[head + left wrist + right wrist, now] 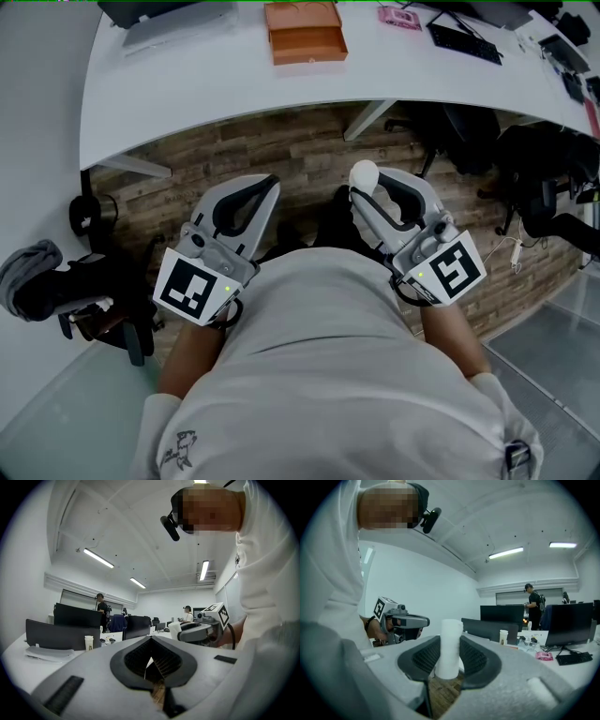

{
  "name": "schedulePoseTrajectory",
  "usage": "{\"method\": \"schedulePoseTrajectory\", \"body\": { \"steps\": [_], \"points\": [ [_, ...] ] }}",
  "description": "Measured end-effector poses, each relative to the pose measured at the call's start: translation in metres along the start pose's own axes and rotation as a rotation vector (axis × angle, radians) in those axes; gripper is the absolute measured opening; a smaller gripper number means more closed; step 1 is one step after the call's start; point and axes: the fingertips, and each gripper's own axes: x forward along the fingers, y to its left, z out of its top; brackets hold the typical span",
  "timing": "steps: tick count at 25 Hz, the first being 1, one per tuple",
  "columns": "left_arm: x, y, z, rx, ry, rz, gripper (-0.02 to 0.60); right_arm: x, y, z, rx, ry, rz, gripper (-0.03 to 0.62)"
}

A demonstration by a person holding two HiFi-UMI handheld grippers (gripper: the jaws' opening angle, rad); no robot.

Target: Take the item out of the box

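The curved white table (pixel 234 94) lies well ahead, with the open orange cardboard box (pixel 305 37) on it and nothing visible inside. Both tools are drawn back close to the person's torso, over the wood floor, probably to carry the prize clear of the desk. The left gripper (pixel 267 183) has its jaws together and empty, likely idle. The right gripper (pixel 449 638) clamps the small white cylindrical item (pixel 364 174) upright between its pads, well away from the box.
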Motion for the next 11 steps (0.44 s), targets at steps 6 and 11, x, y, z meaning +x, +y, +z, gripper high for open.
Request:
{"method": "schedulePoseTrajectory", "body": {
  "steps": [6, 11],
  "points": [
    [-0.009, 0.001, -0.002, -0.009, -0.004, -0.014, -0.002, 0.004, 0.009, 0.001, -0.004, 0.009, -0.006, 0.127],
    [-0.016, 0.006, 0.001, -0.009, -0.013, -0.017, -0.002, 0.010, 0.015, 0.006, -0.009, 0.008, -0.004, 0.127]
  ]
}}
